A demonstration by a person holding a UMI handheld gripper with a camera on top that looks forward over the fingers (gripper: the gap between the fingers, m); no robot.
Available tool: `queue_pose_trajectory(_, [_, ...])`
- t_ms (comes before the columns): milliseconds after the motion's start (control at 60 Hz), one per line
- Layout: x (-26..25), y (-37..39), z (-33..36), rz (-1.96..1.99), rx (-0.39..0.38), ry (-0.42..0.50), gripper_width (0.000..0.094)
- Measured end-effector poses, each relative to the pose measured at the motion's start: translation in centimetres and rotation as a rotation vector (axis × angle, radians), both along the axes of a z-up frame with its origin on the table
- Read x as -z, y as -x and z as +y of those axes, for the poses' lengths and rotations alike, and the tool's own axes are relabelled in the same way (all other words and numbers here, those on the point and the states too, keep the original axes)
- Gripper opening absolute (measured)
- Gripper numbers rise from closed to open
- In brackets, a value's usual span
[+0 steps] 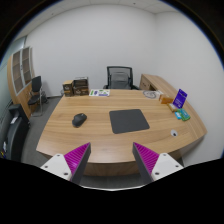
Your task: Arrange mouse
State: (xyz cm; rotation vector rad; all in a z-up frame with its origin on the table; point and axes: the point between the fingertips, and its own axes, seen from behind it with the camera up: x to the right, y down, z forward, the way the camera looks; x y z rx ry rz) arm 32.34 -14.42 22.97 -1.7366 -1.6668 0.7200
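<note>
Gripper view looks down over a big wooden desk [100, 140] w/ a curved near edge, office room w/ white walls behind. Gripper [111, 158] hangs above the near edge of the desk, fingers spread wide, nothing between them; the purple pads [76, 156] face inward on each finger.

Mouse [79, 120], dark, sits on the bare wood well beyond the fingers, off to the left of the dark mouse mat [129, 121]. Mouse and mat are apart, a strip of wood between them. Mat lies flat approx. mid-desk, nothing on it.

Far side of the desk: papers [100, 93] lying flat, a black office chair [120, 77] behind them. To the right, a purple upright card or box [180, 98] stands near the desk's right end, w/ a small teal item [182, 116] just in front of it; can't tell what that is. A few small things by the far right edge too, too small to make out.

Left side of the room: another dark chair [35, 93] and a wooden shelf unit [20, 72] against the wall. Boxes [76, 87] sit at the far left of the desk.
</note>
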Motion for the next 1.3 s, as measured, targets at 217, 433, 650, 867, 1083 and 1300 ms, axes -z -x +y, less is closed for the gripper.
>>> queue_pose_trajectory(217, [1.9,2.3,-3.1,0.002,-0.028,0.018,0.0863])
queue_pose_trajectory(433, [3.6,4.8,-7.0,0.006,-0.034,0.030,0.0861])
queue_pose_trajectory(650, [6.2,7.9,-11.9,-0.010,-0.048,0.044,0.0863])
queue_pose_trajectory(867, [8.8,11.2,-16.9,-0.003,-0.091,0.038,0.0864])
queue_pose_trajectory(1083, [12.3,14.9,-20.3,-0.010,-0.116,0.016,0.0862])
queue_pose_trajectory(1300, [15.4,19.6,-21.5,0.000,-0.105,0.009,0.0861])
